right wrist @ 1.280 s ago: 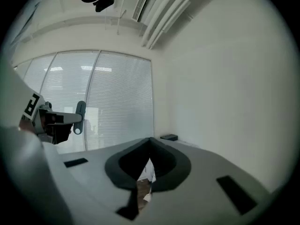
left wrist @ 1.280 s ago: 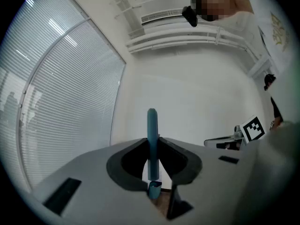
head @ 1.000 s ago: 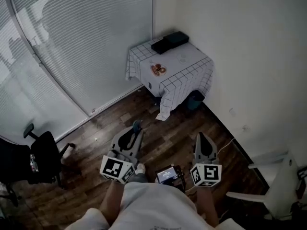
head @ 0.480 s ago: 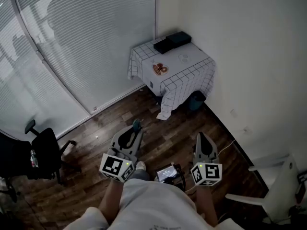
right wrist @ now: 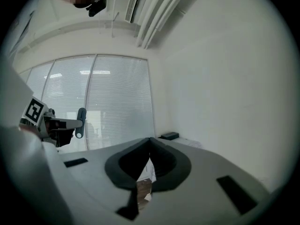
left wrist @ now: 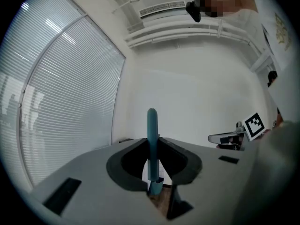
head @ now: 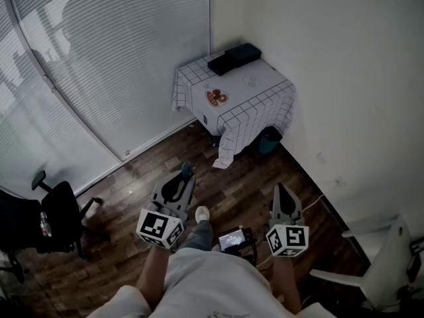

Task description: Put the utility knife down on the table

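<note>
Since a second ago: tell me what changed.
The person's white shoe has stepped forward toward the table. Nothing was taken hold of or let go: the left gripper keeps its fingers shut on the utility knife, and the right gripper stays shut and empty.

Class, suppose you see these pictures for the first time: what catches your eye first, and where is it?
A blue utility knife is clamped in the left hand-held gripper and sticks out past its jaws, low in the head view above the dark wooden floor. Ahead, in the room's corner, a small table draped in a grid-patterned cloth carries a dark box. The right hand-held gripper is shut on nothing.
</note>
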